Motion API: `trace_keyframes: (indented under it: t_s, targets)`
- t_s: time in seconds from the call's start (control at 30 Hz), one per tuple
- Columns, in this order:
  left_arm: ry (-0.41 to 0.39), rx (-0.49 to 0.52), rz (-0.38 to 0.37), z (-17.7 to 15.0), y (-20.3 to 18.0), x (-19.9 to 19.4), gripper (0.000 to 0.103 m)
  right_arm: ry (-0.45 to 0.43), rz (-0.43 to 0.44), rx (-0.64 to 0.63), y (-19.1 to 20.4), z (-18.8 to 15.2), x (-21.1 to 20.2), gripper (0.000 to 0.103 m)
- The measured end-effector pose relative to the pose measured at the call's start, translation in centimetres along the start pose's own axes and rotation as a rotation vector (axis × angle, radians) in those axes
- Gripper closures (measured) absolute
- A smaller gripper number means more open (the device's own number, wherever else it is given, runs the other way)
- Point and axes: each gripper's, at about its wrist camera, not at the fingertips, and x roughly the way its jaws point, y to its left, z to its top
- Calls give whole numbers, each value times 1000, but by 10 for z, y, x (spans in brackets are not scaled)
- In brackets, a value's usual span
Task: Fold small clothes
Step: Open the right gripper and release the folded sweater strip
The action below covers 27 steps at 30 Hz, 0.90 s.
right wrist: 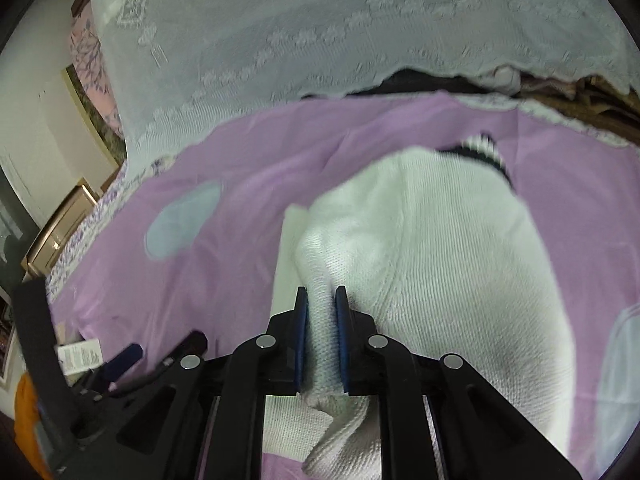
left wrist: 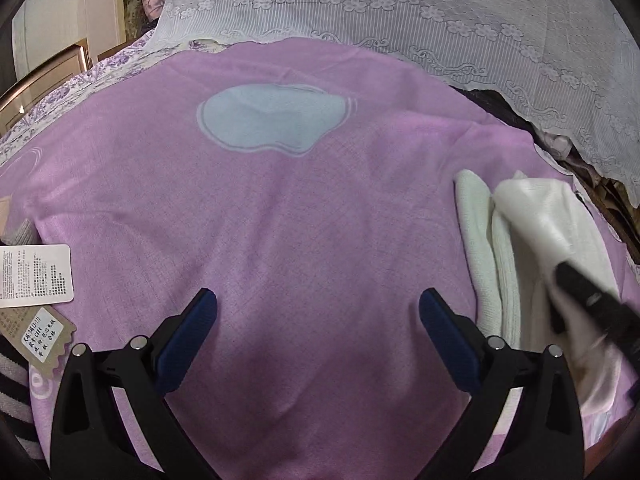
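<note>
Two hand-held grippers work over a bed covered by a purple blanket [left wrist: 280,220] with a pale blue patch [left wrist: 272,120] on it. The right hand-held gripper [right wrist: 322,300] has its blue pads clamped on a bunched fold of a white knitted garment [right wrist: 440,260], which lies on the blanket with a dark-striped edge at its far end. The left hand-held gripper [left wrist: 318,300] hangs above bare blanket with its fingers wide apart and nothing between them; the white garment lies to its right. A white printed tag [left wrist: 36,276] and a brown card label [left wrist: 44,336] lie at the blanket's left edge. A white lace cloth [left wrist: 440,20] drapes behind. No containers appear in either view.
</note>
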Motion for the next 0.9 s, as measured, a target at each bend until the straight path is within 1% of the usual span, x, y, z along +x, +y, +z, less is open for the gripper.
trace_keyframes:
  t_s: [0.07,0.17,0.27,0.3,0.33,0.37,0.4,0.43,0.47,0.5,0.53,0.6,0.7,0.73,0.8,0.83,0.9]
  targets:
    - [-3,8,8,0,-2,0,4,26,-6,-12,0,-6,9,89]
    - [-4,12,11,-1,-3,1,4,20,-2,-2,1,-11,13,89]
    - [-2,11,10,-2,-2,2,4,14,41,13,8,-12,8,89]
    - [-2,10,10,-2,-2,2,4,16,50,0,13,-12,7,91]
    - [-2,9,8,-2,-1,2,4,40,58,-14,19,-14,11,92]
    - [-2,8,17,-2,-1,3,4,54,47,-23,19,-16,14,91]
    - [5,14,48,-2,-2,5,4,68,42,-35,20,-17,18,88]
    - [12,16,55,-2,-2,7,4,82,42,-33,18,-17,22,87]
    - [18,13,47,-3,-2,8,4,85,53,-19,14,-17,23,87]
    - [26,7,22,-3,-2,9,4,88,65,-8,10,-17,22,87]
    - [29,1,10,-3,-1,9,4,85,95,12,5,-16,16,87]
    - [17,2,15,-3,-1,7,4,52,157,28,-4,-13,-4,87]
    - [-2,15,13,-4,-4,1,4,-35,153,-19,-13,-8,-39,87]
    - [-13,24,14,-4,-6,-2,4,-81,138,-35,-21,-6,-56,87]
    - [-36,47,16,-7,-12,-8,4,-136,95,-49,-34,-3,-75,87]
    - [-43,57,18,-7,-14,-9,4,-166,40,-70,-44,-3,-85,87]
    - [-53,84,21,-9,-19,-12,4,-181,-24,-79,-62,-3,-90,87]
